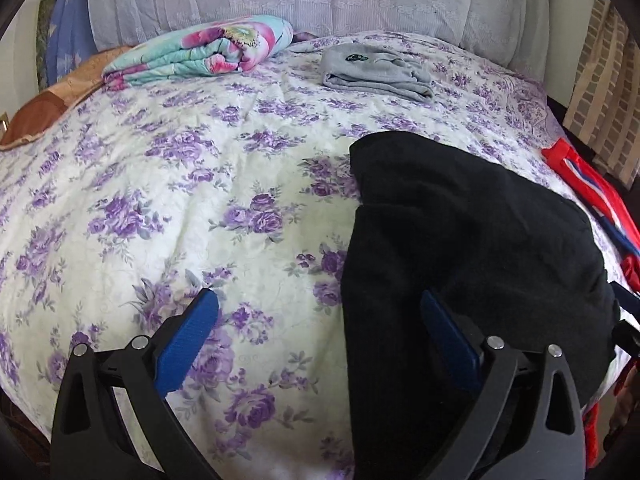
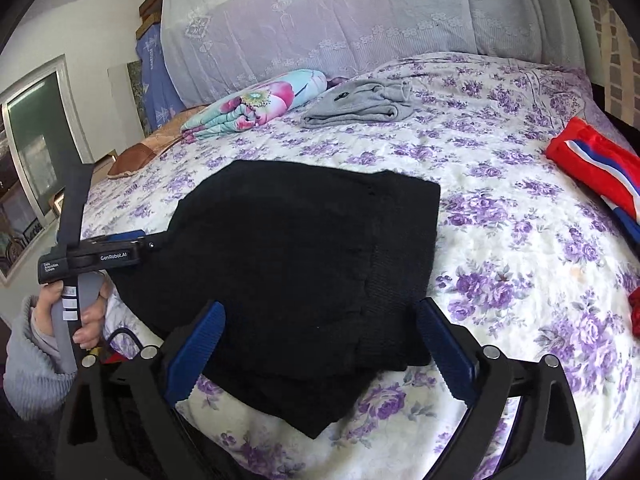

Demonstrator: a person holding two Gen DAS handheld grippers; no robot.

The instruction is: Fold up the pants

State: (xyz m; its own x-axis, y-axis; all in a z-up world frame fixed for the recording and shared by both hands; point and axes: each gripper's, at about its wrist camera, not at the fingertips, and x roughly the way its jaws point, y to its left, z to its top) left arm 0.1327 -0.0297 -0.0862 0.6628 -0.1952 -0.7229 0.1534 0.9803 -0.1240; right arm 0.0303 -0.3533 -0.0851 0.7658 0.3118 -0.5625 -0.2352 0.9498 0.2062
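Floral bedspread (image 1: pixel 168 184), white with purple roses, fills both wrist views and carries everything. Low in the left wrist view the left gripper (image 1: pixel 320 312) has its blue jaws spread wide with nothing pinched; one finger hangs over bare bedspread, the other over the edge of the black pants (image 1: pixel 460 240). In the right wrist view the right gripper (image 2: pixel 318 320) is likewise spread wide, with the pants lying in the gap but not gripped. The pants sit folded into a compact stack at centre frame there, a lower layer poking out at the bottom.

Outward, the left gripper's body shows at the left edge of the right view, held by a hand (image 2: pixel 86 312) in a grey sleeve.

Risk, as I judge it: the stack is loose and thick, so a jaw catching only the top layer could drag the fold open, and the soft bed could let the layers slide apart.

Count: one pair of black pants, one folded grey garment (image 1: pixel 376 72) at upper centre, one folded flowered quilt (image 1: pixel 200 48) at upper left, one red striped garment (image 2: pixel 592 164) at right, two grippers.
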